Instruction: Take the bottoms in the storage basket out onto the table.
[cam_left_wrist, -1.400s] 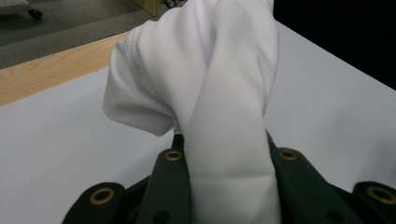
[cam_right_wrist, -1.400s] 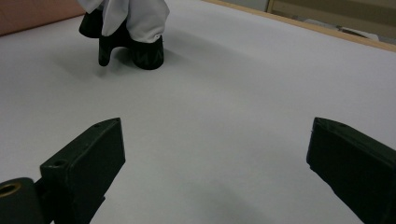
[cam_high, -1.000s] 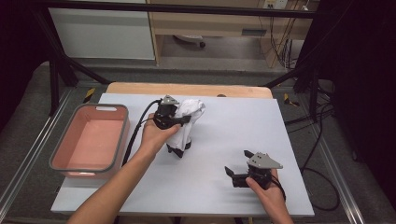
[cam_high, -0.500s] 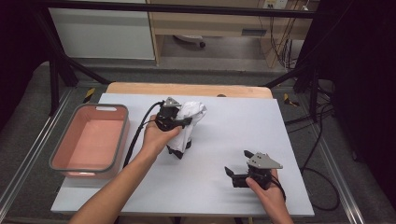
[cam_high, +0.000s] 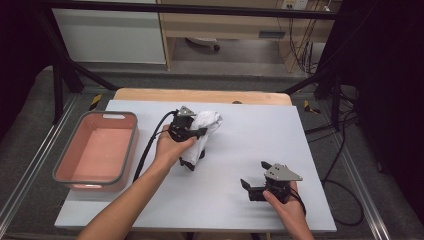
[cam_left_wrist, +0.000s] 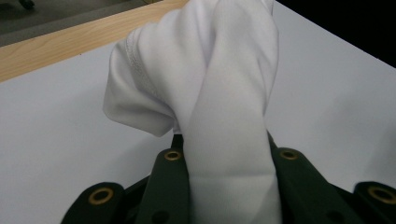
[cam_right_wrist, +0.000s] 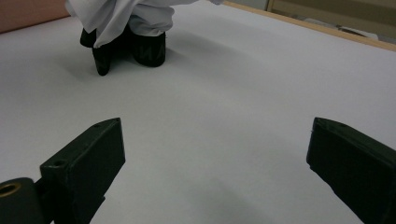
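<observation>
Fingers of the left gripper (cam_high: 192, 157) are pinched tight on a white cloth (cam_high: 204, 127), which bunches up around and over the tool; those of the right gripper (cam_high: 252, 182) stand wide apart with nothing between them.

From the high view, the cloth sits near the middle of the white table (cam_high: 300, 150), somewhat toward its far edge, and a pink tub (cam_high: 97, 150) rests by the left edge. The left hand (cam_high: 172, 149) grips its tool with the cloth draped over the jaws, while the right gripper waits near the front right corner. If the tub is the goal, the loose folds could snag on its near rim or trail across the tabletop during the carry.

In the left gripper view, a twisted rope of cloth (cam_left_wrist: 224, 116) runs up from between the jaws, with a hemmed fold ballooning to one side. Only a narrow band appears caught, so a quick lift could let the slick fabric slide out, and the hanging bulk would pull it down.

In the right gripper view, the open fingers (cam_right_wrist: 88, 163) frame bare table, and the cloth (cam_right_wrist: 126, 14) shows far off, draped over the other tool's dark jaws. Should this gripper come in to help, it may pinch the jaws beneath the fabric instead of the fabric itself.
</observation>
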